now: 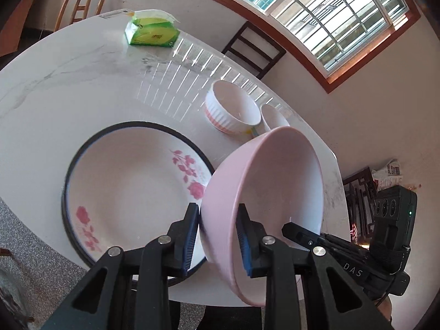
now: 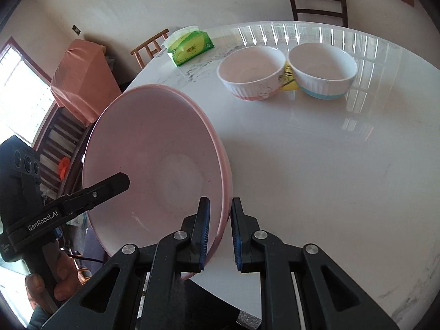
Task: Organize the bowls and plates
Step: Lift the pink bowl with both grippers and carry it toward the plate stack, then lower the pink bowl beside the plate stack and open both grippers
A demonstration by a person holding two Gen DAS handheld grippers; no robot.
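A large pink bowl (image 1: pixel 275 178) (image 2: pixel 154 151) hangs tilted over the near edge of the white marble table (image 1: pixel 55 96) (image 2: pixel 316 165). My left gripper (image 1: pixel 218 236) is shut on the bowl's wall on one side. On the opposite side my right gripper (image 2: pixel 220 233) is shut on its rim. To the left of the bowl a dark-rimmed plate with pink flowers (image 1: pixel 132 187) lies flat on the table. Further back two small ribbed bowls stand side by side, one pink-banded (image 1: pixel 232 107) (image 2: pixel 253 74) and one blue-banded (image 1: pixel 275 118) (image 2: pixel 321 68).
A green tissue pack (image 1: pixel 151 31) (image 2: pixel 192 46) lies at the far side of the table. A wooden chair (image 1: pixel 82 5) and a dark chair (image 1: pixel 253 49) (image 2: pixel 319 0) stand behind it, under a barred window. Something under an orange cover (image 2: pixel 82 82) stands by the wall.
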